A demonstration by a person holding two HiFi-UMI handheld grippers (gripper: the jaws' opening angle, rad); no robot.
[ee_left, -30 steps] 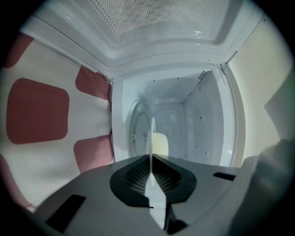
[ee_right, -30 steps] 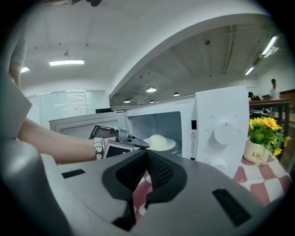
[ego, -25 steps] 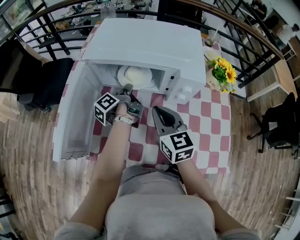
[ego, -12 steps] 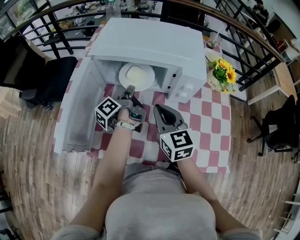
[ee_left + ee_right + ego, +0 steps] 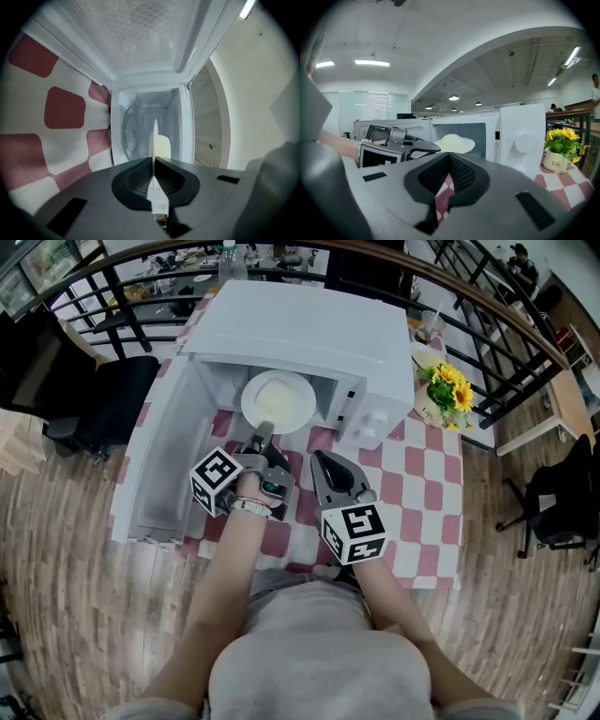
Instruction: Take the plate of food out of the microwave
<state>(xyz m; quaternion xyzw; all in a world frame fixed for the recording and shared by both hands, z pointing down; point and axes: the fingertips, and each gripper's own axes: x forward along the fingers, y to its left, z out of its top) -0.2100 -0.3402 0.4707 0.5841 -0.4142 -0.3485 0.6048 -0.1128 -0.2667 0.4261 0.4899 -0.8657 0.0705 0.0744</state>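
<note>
The left gripper (image 5: 263,433) is clamped on the near rim of the plate (image 5: 278,399), which sits at the mouth of the microwave (image 5: 300,329) and carries a pale mound of food. The door (image 5: 155,465) stands open to the microwave's left. The right gripper (image 5: 323,463), jaws together and empty, hangs before the microwave over the table (image 5: 422,493). Flowers (image 5: 448,390) stand just to its right.
</note>
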